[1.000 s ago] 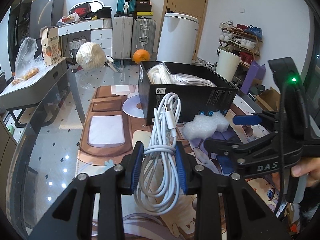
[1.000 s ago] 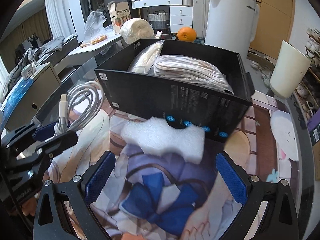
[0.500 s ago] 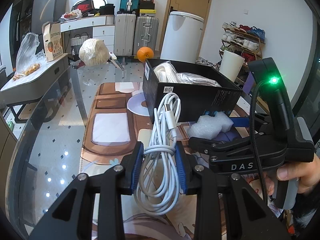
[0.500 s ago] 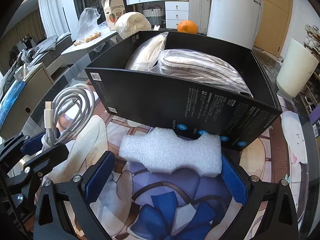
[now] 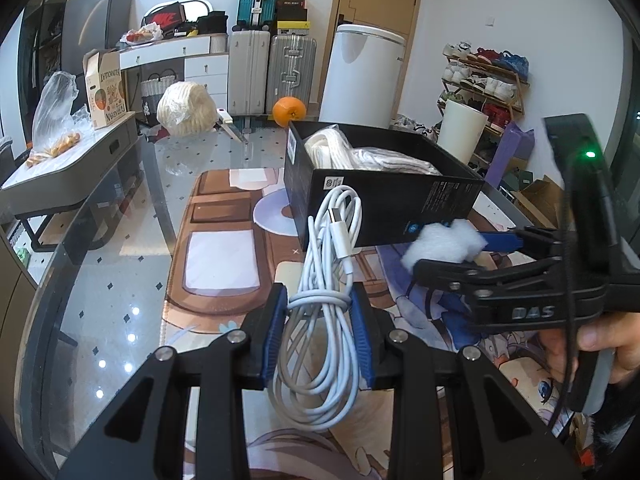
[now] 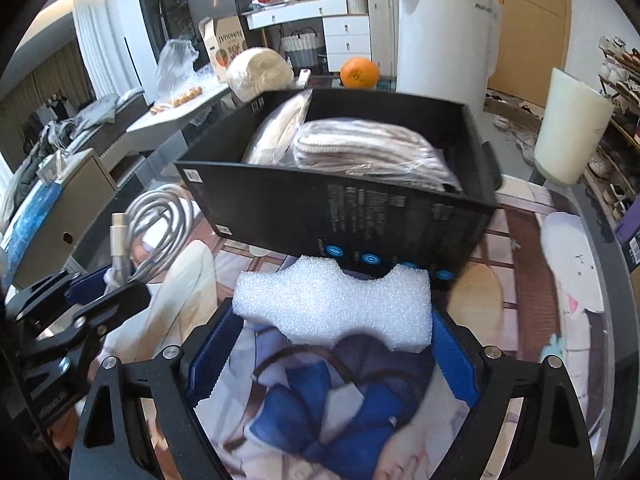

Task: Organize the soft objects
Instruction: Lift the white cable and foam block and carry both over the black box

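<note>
Jaws of right gripper have just been closing around foam piece.

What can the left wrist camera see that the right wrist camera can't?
Only the left wrist view shows a hand holding the right hand-held gripper, plus its green light and the suitcases.

Only the right wrist view shows the curtains and the foam block's whole wavy shape, sitting between the right hand-held gripper's blue pads, which have just been closing in on it.

Both show the black box with bagged cloth inside, the orange, the white cable shut in the left hand-held gripper, and the foam block.
</note>
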A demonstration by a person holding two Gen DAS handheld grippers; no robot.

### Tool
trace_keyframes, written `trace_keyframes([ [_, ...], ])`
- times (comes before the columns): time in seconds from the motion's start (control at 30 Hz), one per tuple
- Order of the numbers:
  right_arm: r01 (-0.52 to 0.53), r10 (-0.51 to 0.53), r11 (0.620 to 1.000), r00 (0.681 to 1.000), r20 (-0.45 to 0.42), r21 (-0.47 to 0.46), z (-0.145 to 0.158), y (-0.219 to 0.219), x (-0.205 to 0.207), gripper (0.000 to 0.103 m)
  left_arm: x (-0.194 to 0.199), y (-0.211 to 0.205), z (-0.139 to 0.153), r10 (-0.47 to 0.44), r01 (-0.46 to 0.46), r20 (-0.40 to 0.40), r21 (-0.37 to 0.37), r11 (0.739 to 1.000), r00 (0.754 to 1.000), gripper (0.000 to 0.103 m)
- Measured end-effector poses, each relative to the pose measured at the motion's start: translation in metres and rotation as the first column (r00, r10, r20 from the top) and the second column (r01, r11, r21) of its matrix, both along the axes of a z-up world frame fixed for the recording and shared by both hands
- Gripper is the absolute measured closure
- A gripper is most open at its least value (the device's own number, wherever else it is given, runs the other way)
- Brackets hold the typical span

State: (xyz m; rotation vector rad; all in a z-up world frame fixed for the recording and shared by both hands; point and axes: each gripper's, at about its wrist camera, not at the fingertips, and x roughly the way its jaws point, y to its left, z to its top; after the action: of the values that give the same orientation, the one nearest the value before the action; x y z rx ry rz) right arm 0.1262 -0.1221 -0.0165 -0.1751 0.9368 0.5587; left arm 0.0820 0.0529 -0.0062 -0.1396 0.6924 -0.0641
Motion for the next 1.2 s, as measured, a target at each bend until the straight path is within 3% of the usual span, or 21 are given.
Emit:
trace_keyframes([
  [0.27, -0.019, 0.017, 1.000, 0.995, 0.097, 0.024, 0.031, -0.024, -0.016, 0.012, 0.001, -0.009, 0.014, -0.036, 0.036, 0.041, 0.010, 0.999, 0.999, 0.073],
  [0.8, -0.025, 0.007, 0.995, 0.982, 0.187, 0.094, 0.067, -0.040, -0.007, 0.012, 0.029, -0.020, 0.052, -0.122, 0.117, 0.104, 0.048, 0.992, 0.987, 0.073],
  [0.97, -0.008, -0.010, 0.995, 0.983, 0.182, 0.100, 0.068, -0.046, -0.001, 0.012, 0.029, -0.020, 0.043, -0.136, 0.131, 0.066, 0.066, 0.989, 0.989, 0.072],
  [1.03, -0.008, -0.011, 0.994, 0.985, 0.174, 0.107, 0.066, -0.050, 0.000, 0.012, 0.027, -0.021, 0.033, -0.135, 0.132, 0.032, 0.082, 0.988, 0.990, 0.066],
  [1.07, -0.003, -0.016, 0.994, 0.985, 0.172, 0.109, 0.065, -0.052, 0.000, 0.012, 0.025, -0.022, 0.027, -0.148, 0.146, 0.016, 0.089, 0.985, 0.989, 0.054],
  [1.13, 0.006, -0.025, 0.994, 0.986, 0.168, 0.113, 0.064, -0.055, 0.001, 0.012, 0.025, -0.027, 0.020, -0.176, 0.176, -0.009, 0.089, 0.980, 0.984, 0.044],
  [1.2, 0.009, -0.028, 0.993, 0.986, 0.162, 0.114, 0.063, -0.057, 0.002, 0.012, 0.026, -0.032, 0.011, -0.198, 0.201, -0.045, 0.097, 0.975, 0.979, 0.044],
])
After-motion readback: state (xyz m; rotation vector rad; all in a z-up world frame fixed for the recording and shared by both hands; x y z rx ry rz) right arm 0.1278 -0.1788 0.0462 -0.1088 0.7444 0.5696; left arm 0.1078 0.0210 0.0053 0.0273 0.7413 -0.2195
